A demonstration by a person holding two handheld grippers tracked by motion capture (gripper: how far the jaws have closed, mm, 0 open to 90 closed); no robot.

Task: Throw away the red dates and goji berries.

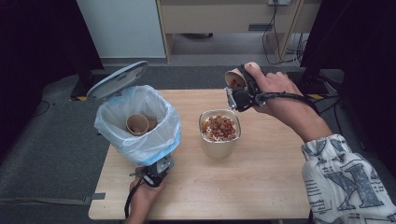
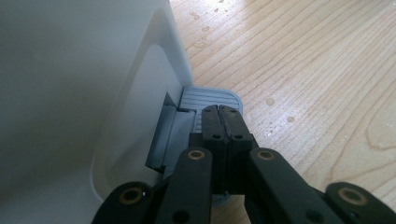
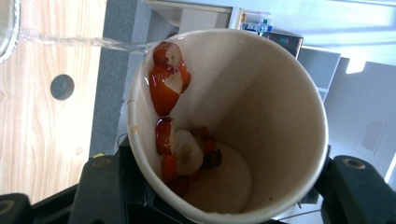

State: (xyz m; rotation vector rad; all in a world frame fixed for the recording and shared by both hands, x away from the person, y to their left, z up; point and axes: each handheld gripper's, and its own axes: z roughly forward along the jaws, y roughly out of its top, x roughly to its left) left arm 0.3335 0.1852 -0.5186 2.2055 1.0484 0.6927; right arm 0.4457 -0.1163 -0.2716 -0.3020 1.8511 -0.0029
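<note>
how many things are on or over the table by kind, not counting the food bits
paper cups: 2 (one in the right tongs, one in the bin bag)
pedal bins: 1
glass containers: 1
tongs: 2 (left, right)
total: 6

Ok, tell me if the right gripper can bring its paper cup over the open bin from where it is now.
Probably yes. The right gripper holds the paper cup in the air beyond the glass bowl, the bin has its lid up, and nothing stands between them; the left gripper presses the pedal.
</note>
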